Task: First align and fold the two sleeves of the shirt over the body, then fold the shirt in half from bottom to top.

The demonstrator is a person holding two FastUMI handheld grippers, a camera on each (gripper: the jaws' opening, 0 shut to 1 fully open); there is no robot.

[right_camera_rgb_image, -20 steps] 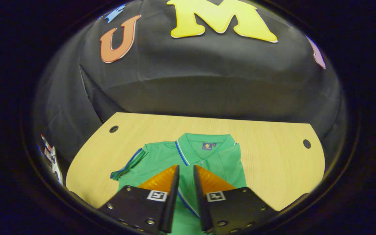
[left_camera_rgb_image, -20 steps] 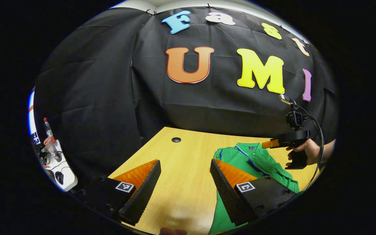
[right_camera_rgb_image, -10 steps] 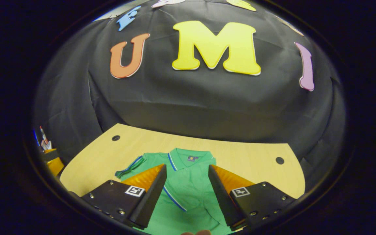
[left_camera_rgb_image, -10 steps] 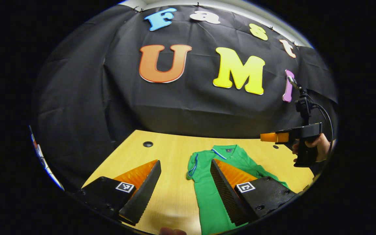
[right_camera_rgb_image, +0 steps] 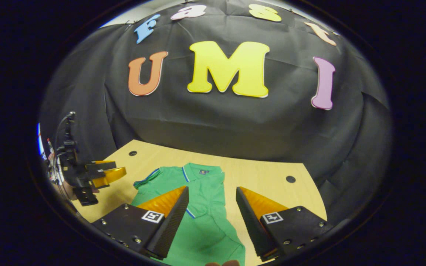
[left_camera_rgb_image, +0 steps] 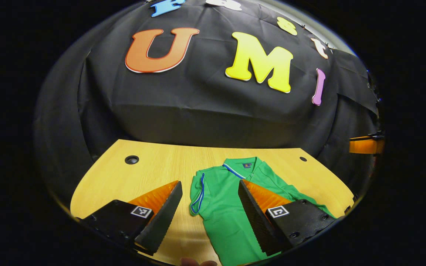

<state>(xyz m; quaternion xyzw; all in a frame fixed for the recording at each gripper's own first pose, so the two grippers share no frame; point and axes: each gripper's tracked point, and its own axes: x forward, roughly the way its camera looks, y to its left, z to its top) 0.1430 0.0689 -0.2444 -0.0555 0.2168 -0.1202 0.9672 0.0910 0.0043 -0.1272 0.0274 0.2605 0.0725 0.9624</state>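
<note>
Black cloth hangs behind a light wooden desk (left_camera_rgb_image: 154, 166) with small round holes near its far corners. On the desk lies a green polo shirt (left_camera_rgb_image: 224, 195), flat, collar toward the far edge, with blue and white trim along the collar and sleeve cuffs. In the left gripper view the left gripper (left_camera_rgb_image: 210, 212) hovers above the near part of the desk with its fingers spread wide and nothing between them; the shirt's left sleeve, folded onto the body, lies in the gap between them, and the shirt runs under the right-hand finger. At the right edge of that view a bit of the other gripper shows. In the right gripper view the right gripper (right_camera_rgb_image: 211, 218) also hangs over the shirt (right_camera_rgb_image: 198, 207) with fingers spread and empty, the shirt's body running toward the near edge between them. At the left of that view the left gripper (right_camera_rgb_image: 111, 171) is held in a hand (right_camera_rgb_image: 63, 188), above the desk's left side and apart from the shirt.
</note>
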